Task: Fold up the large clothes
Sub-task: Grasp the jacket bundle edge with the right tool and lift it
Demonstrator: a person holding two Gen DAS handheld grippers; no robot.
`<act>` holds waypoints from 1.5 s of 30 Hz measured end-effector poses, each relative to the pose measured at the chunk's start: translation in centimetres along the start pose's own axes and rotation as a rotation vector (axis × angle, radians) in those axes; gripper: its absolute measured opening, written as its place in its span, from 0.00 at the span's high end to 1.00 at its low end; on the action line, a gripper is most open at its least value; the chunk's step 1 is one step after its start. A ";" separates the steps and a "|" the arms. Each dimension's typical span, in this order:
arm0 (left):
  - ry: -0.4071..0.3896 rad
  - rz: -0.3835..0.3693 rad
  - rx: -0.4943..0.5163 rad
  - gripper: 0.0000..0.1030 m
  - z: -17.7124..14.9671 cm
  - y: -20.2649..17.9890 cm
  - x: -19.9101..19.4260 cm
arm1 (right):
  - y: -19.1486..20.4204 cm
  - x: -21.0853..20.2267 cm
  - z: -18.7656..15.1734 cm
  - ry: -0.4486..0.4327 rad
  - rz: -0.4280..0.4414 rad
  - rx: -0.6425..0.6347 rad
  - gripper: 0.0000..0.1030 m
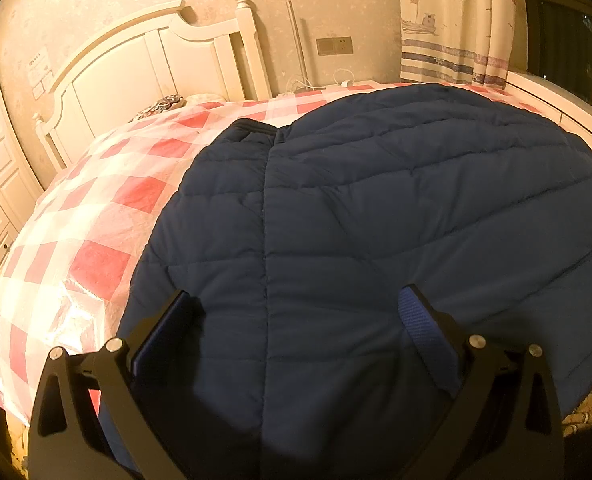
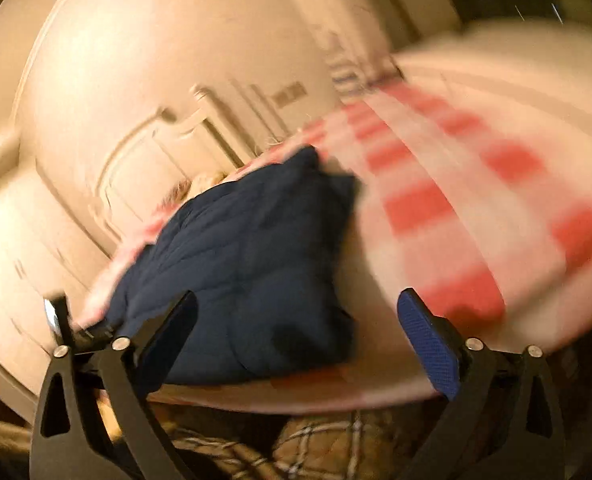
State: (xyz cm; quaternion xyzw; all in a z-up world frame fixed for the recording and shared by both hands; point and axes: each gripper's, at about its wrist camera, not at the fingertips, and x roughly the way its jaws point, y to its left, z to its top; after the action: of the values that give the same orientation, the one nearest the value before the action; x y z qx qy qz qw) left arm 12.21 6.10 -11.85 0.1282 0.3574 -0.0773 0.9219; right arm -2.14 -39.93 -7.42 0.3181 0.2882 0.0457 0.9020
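Blurred: navy quilted jacket [image 2: 248, 272] on checked bedspread [image 2: 456, 208], fingers [image 2: 428, 336] spread.

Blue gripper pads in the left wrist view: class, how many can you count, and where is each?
2. One pad edge-on at lower left, one pad at lower right, both over the navy quilted jacket.

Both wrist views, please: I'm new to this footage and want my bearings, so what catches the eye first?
A big navy quilted jacket fills the left wrist view, spread on a bed under a red-and-white checked cover, with the open left gripper right over it. A white headboard stands behind. The right wrist view is motion-blurred, its open right gripper empty.
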 end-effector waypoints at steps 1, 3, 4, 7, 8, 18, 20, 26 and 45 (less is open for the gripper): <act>0.001 0.000 0.001 0.02 0.0 0.0 0.0 | -0.9 0.0 -0.5 0.008 0.016 0.032 0.14; 0.005 0.004 0.002 0.02 0.1 0.0 0.1 | -1.1 0.5 -1.1 0.023 0.018 0.027 0.14; 0.005 0.005 0.003 0.02 0.1 0.0 0.0 | -1.0 0.9 -1.3 0.035 0.028 0.023 0.14; 0.006 0.006 0.002 0.02 0.2 0.1 0.1 | -0.3 2.0 -2.0 0.061 0.076 0.014 0.14; 0.006 0.006 0.002 0.02 0.2 0.0 0.1 | 0.4 2.4 -2.1 0.066 0.080 -0.002 0.14; 0.007 0.002 0.004 0.02 0.1 0.1 0.1 | 4.3 5.0 -2.2 0.174 -0.010 -0.063 0.13; 0.004 -0.001 0.002 0.02 0.2 0.2 0.2 | 3.9 4.3 -2.4 0.185 -0.007 -0.009 0.14; -0.009 -0.001 -0.004 0.02 -0.1 0.2 0.3 | 3.8 4.0 -4.2 0.209 0.115 0.058 0.20; 0.079 -0.065 -0.032 0.02 1.6 0.3 -0.7 | 5.5 10.8 0.1 -0.011 0.122 0.115 0.51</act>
State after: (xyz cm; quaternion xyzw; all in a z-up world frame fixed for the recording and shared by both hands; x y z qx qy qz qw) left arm 12.78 5.95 -10.17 0.1046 0.3986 -0.0965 0.9060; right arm 7.46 -32.81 -9.36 0.3868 0.2655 0.0821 0.8793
